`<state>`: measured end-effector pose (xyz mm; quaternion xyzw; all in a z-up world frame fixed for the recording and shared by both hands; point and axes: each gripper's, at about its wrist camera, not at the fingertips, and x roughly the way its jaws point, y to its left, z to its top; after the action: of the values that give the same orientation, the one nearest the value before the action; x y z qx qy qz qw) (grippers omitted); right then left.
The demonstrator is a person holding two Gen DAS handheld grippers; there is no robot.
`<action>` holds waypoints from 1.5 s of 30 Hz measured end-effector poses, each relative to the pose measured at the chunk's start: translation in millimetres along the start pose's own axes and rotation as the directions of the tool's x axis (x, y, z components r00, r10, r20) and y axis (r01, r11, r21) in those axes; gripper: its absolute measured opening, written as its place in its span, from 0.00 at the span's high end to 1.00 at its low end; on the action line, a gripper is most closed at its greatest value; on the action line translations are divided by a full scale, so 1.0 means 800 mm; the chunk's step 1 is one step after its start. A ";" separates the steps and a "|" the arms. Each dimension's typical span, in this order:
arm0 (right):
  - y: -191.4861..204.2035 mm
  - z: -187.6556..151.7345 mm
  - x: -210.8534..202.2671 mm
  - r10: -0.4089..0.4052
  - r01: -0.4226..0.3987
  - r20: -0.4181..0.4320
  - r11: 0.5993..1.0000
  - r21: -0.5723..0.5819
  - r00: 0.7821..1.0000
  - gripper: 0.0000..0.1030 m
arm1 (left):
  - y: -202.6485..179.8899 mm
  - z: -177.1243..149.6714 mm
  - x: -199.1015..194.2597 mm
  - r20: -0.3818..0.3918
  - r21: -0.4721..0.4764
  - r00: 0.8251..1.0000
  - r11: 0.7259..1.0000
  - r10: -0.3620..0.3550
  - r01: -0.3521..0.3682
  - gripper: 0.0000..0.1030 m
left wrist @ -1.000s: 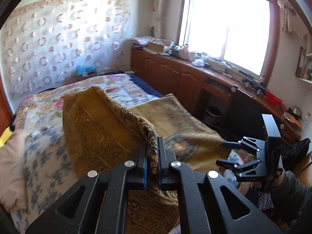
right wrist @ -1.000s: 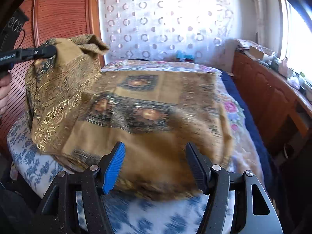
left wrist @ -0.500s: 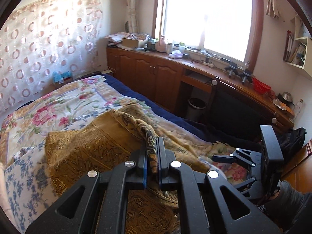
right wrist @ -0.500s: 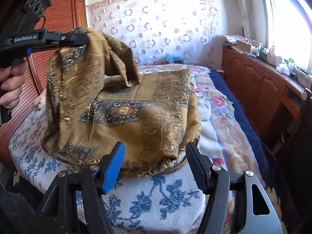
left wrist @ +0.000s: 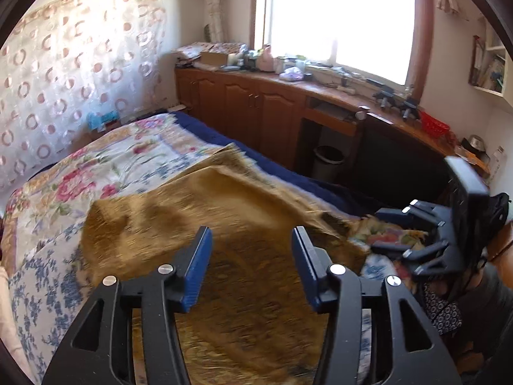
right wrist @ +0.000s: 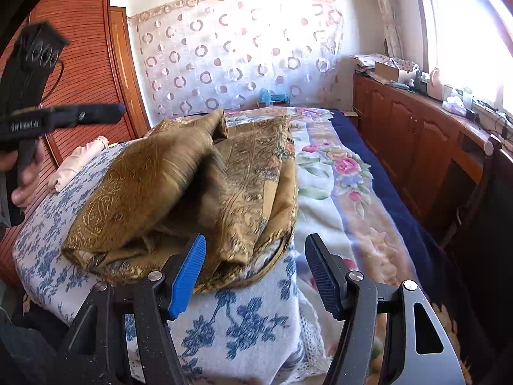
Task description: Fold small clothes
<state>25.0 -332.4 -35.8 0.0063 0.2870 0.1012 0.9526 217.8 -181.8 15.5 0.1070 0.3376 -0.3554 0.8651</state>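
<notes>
On the bed, near its foot end: folded cloth, one flap doubled over the rest, with a bundle of fabric just beside it on the left, against the wardrobe. Left gripper up and to the left of the cloth, clear of it, jaws opening with nothing between them; right gripper low in front of the cloth's near edge, jaws apart and not touching it. Behind the bed a curtain; along its right side a cabinet run under the window, countertop crowded with small items, waste bin in the gap below.
</notes>
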 end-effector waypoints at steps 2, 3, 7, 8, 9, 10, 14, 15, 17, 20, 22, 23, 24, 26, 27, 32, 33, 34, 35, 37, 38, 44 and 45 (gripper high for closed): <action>0.001 0.008 0.001 -0.005 0.005 0.001 1.000 -0.012 1.000 0.35 | 0.021 -0.008 0.005 -0.008 -0.021 1.000 1.000 0.023 -0.024 0.31; 0.002 0.015 0.004 -0.006 0.006 0.002 1.000 -0.020 1.000 0.35 | 0.029 -0.012 0.007 -0.012 -0.028 0.999 0.999 0.034 -0.035 0.28; 0.006 0.046 0.016 0.000 0.000 0.009 0.999 -0.049 1.000 0.35 | 0.069 -0.035 0.017 -0.046 -0.068 0.996 0.994 0.078 -0.081 0.24; 0.004 0.052 0.022 0.005 -0.004 0.008 0.999 -0.053 1.000 0.35 | 0.079 -0.040 0.019 -0.054 -0.077 0.995 0.993 0.088 -0.092 0.24; 0.006 0.061 0.028 0.010 -0.010 0.007 0.998 -0.059 1.000 0.35 | 0.088 -0.045 0.021 -0.061 -0.082 0.993 0.991 0.100 -0.105 0.24; 0.009 0.073 0.035 0.016 -0.015 0.005 0.998 -0.069 1.000 0.35 | 0.095 -0.048 0.023 -0.066 -0.083 0.991 0.989 0.114 -0.120 0.24; 0.014 0.113 0.067 0.035 -0.035 -0.008 0.994 -0.099 0.999 0.35 | 0.116 -0.060 0.033 -0.082 -0.085 0.986 0.984 0.147 -0.154 0.24; 0.015 0.124 0.078 0.041 -0.042 -0.014 0.994 -0.103 0.999 0.35 | 0.122 -0.063 0.035 -0.084 -0.093 0.985 0.983 0.148 -0.156 0.24; 0.017 0.147 0.102 0.054 -0.057 -0.033 0.992 -0.109 0.998 0.35 | 0.131 -0.068 0.039 -0.084 -0.108 0.986 0.983 0.143 -0.152 0.24; 0.015 0.173 0.141 0.060 -0.068 -0.067 0.991 -0.119 0.996 0.35 | 0.149 -0.079 0.048 -0.094 -0.133 0.987 0.981 0.128 -0.140 0.24; 0.020 0.190 0.173 0.067 -0.081 -0.104 0.988 -0.134 0.992 0.35 | 0.157 -0.087 0.054 -0.102 -0.144 0.987 0.980 0.121 -0.135 0.24; 0.019 0.197 0.186 0.072 -0.088 -0.121 0.987 -0.133 0.990 0.35 | 0.158 -0.088 0.057 -0.107 -0.147 0.987 0.980 0.117 -0.133 0.24; 0.021 0.204 0.205 0.081 -0.100 -0.147 0.987 -0.129 0.986 0.35 | 0.161 -0.092 0.062 -0.117 -0.153 0.987 0.980 0.109 -0.127 0.24; 0.024 0.213 0.228 0.089 -0.113 -0.184 0.986 -0.122 0.979 0.36 | 0.164 -0.094 0.066 -0.127 -0.155 0.987 0.980 0.102 -0.121 0.24; 0.026 0.218 0.245 0.095 -0.122 -0.210 0.985 -0.119 0.973 0.37 | 0.165 -0.097 0.069 -0.131 -0.157 0.987 0.981 0.095 -0.115 0.24; 0.037 0.225 0.299 0.117 -0.166 -0.323 0.978 -0.130 0.939 0.38 | 0.164 -0.098 0.070 -0.127 -0.153 0.988 0.983 0.084 -0.103 0.24; 0.042 0.220 0.306 0.120 -0.177 -0.347 0.974 -0.138 0.930 0.38 | 0.164 -0.099 0.069 -0.124 -0.157 0.989 0.982 0.081 -0.100 0.24; 0.047 0.220 0.313 0.123 -0.186 -0.364 0.972 -0.143 0.923 0.38 | 0.164 -0.099 0.068 -0.120 -0.160 0.990 0.982 0.079 -0.098 0.24; 0.051 0.217 0.317 0.129 -0.197 -0.378 0.970 -0.146 0.917 0.39 | 0.164 -0.100 0.067 -0.116 -0.162 0.990 0.982 0.076 -0.095 0.24; 0.055 0.224 0.326 0.138 -0.212 -0.394 0.966 -0.151 0.909 0.39 | 0.164 -0.103 0.064 -0.110 -0.161 0.991 0.983 0.075 -0.092 0.24; 0.058 0.223 0.328 0.140 -0.218 -0.402 0.964 -0.155 0.905 0.39 | 0.165 -0.104 0.063 -0.108 -0.160 0.991 0.983 0.073 -0.090 0.24; 0.061 0.231 0.341 0.124 -0.214 -0.422 0.961 -0.173 0.898 0.43 | 0.174 -0.108 0.056 -0.091 -0.171 0.994 0.982 0.065 -0.080 0.24; 0.063 0.229 0.339 0.117 -0.209 -0.418 0.961 -0.182 0.901 0.46 | 0.174 -0.108 0.055 -0.087 -0.174 0.994 0.982 0.064 -0.079 0.24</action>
<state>336.8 -221.1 -26.9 -0.0972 0.4622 0.2116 0.8557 292.3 -67.6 -86.0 0.0560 0.3988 -0.2880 0.8689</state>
